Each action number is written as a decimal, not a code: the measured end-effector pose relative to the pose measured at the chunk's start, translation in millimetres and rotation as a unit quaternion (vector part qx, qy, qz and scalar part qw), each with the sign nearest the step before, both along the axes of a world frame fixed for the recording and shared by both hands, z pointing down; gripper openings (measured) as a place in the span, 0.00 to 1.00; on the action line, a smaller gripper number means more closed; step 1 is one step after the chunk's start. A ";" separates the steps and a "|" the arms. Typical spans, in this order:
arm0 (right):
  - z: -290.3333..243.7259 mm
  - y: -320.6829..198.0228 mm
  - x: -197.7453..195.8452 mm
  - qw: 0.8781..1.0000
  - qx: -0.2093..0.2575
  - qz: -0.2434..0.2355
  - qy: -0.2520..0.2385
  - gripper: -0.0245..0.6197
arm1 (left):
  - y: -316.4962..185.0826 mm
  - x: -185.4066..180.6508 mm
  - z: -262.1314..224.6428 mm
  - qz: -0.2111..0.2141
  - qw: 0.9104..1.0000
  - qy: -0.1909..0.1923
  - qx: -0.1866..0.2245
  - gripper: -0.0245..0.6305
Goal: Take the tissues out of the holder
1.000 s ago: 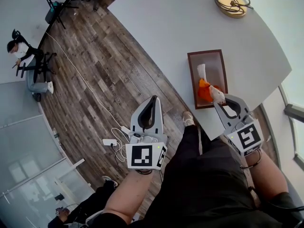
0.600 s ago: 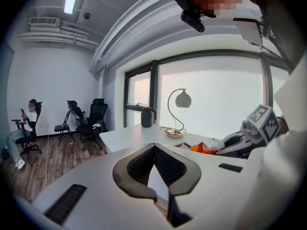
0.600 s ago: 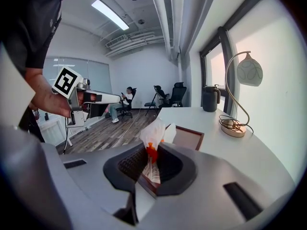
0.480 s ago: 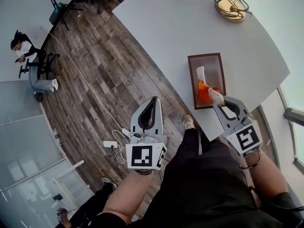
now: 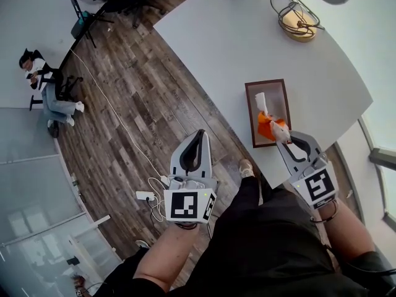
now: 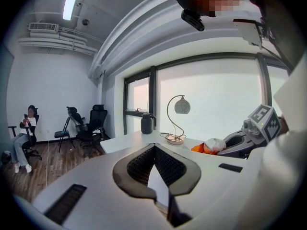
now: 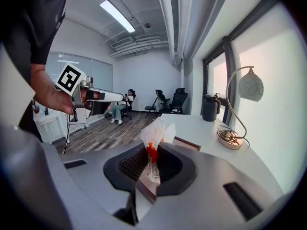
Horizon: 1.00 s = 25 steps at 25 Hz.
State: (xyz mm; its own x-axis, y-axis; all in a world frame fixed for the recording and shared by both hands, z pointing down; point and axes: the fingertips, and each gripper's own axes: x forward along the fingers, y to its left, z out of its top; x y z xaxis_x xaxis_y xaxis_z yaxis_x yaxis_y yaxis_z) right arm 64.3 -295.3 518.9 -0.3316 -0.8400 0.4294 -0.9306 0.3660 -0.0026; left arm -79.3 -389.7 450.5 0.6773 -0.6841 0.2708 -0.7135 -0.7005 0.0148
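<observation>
One holder (image 5: 276,99), orange-white tissues (image 5: 266,127) inside

- Right gripper (image 5: 279,135) is at the near end of the wooden holder (image 5: 249,115), its jaws pinched on a white tissue (image 5: 281,129).
- Just beyond that, an orange wad (image 5: 265,126) lies in the holder, and a second tissue (image 5: 262,101) stands up in the middle.
- The holder sits near the edge of the pale table (image 5: 235,36), well apart from the lamp base (image 5: 297,16) with its coiled cord.
- Left gripper (image 5: 198,140) hangs over the wood floor (image 5: 136,104), tips together, nothing in them.
- A white adapter (image 5: 146,195) lies on the floor below it; a seated person (image 5: 46,94) is far off left.
</observation>
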 end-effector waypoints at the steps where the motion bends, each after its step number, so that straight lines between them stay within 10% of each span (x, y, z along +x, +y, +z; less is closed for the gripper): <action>1: -3.3 0.3 -0.2 1.000 0.003 -0.001 0.002 0.11 | -0.1 -0.1 -2.8 -0.001 1.000 0.001 0.001 0.04; 25: -110.9 -8.6 12.4 0.998 0.066 0.005 0.015 0.11 | -20.0 -13.9 -95.5 -0.027 0.997 0.022 0.065 0.04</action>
